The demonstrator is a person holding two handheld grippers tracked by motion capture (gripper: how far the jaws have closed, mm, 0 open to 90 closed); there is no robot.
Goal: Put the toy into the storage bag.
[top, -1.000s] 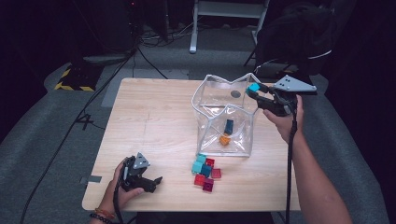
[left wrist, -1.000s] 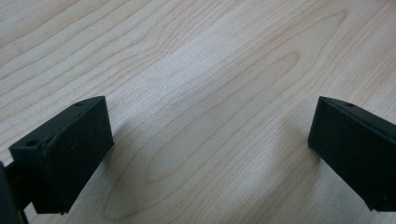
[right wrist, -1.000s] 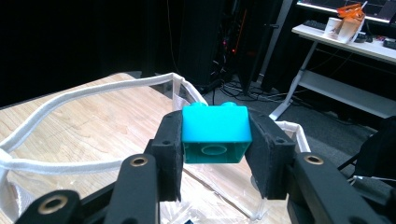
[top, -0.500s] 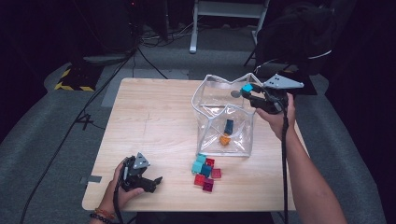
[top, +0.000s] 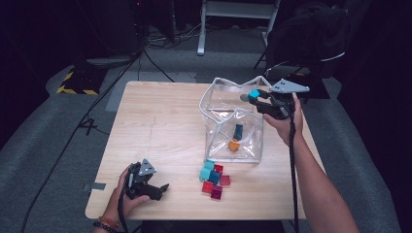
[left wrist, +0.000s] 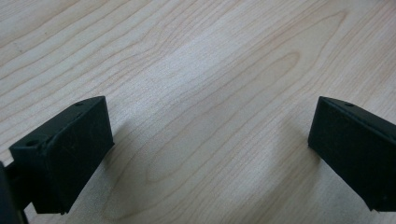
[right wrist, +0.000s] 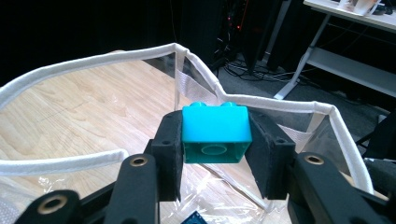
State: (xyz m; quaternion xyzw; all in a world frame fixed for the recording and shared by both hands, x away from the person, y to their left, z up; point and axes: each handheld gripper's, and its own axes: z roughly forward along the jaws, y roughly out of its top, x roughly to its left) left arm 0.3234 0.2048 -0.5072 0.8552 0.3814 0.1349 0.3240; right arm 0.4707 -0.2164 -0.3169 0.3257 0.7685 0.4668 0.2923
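the right gripper [top: 256, 97] hangs over the open top of a clear plastic bag [top: 221, 104] with a white-trimmed rim, at the bag's right edge toward the far side of the wooden counter [top: 160, 126]. its jaws are clamped on a turquoise brick [right wrist: 215, 133], one pad pressed to each side, studs facing away from the camera and the hollow underside toward it; in the high view the same brick shows as a small bright block at the gripper's tip, above the bag and not touching it. inside the bag, on its floor, lie a dark blue brick [top: 238, 131] and an orange brick [top: 234, 145], just beside each other. outside the bag, against its near wall, sits a small cluster of loose bricks [top: 214, 178] in teal, red and pink, touching one another. the left gripper [top: 158, 190] rests low at the near left corner of the counter, well apart from the bag and the cluster; its jaws stand wide open with only bare wood grain between them in the left gripper view.
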